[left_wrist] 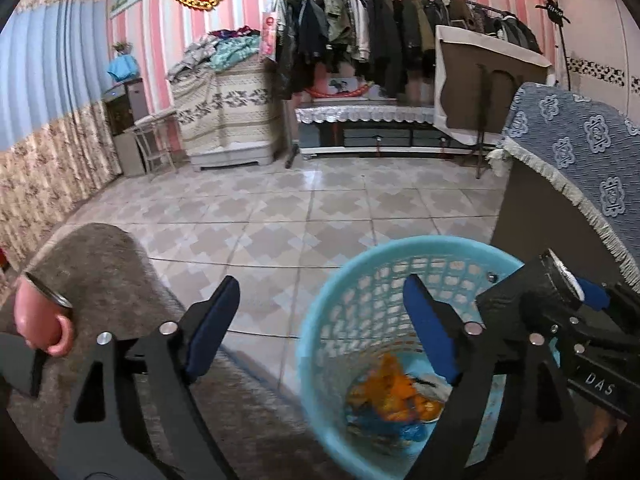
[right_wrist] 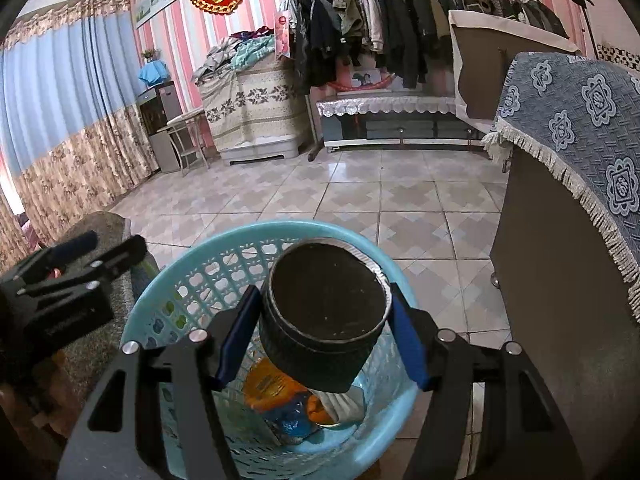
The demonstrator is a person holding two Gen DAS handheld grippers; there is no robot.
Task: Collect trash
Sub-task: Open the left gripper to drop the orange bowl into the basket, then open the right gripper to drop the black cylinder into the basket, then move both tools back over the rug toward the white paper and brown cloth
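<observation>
Left gripper (left_wrist: pixel 320 328) tilted downward beside the basket (left_wrist: pixel 320 308), jaws wide apart, nothing between the pads; one blue pad over the grey mat (left_wrist: pixel 100 264), the other over the basket's rim. A finger (left_wrist: pixel 60 332) curled at the far left edge. Right gripper (right_wrist: pixel 324 332) pitched down above the basket's mouth, jaws clamped on a dark cylindrical can (right_wrist: pixel 324 312) from both sides, can tilted. Orange and blue trash (right_wrist: pixel 280 400) lying at the basket's bottom. Blue-clothed table (right_wrist: pixel 580 120) just right.
</observation>
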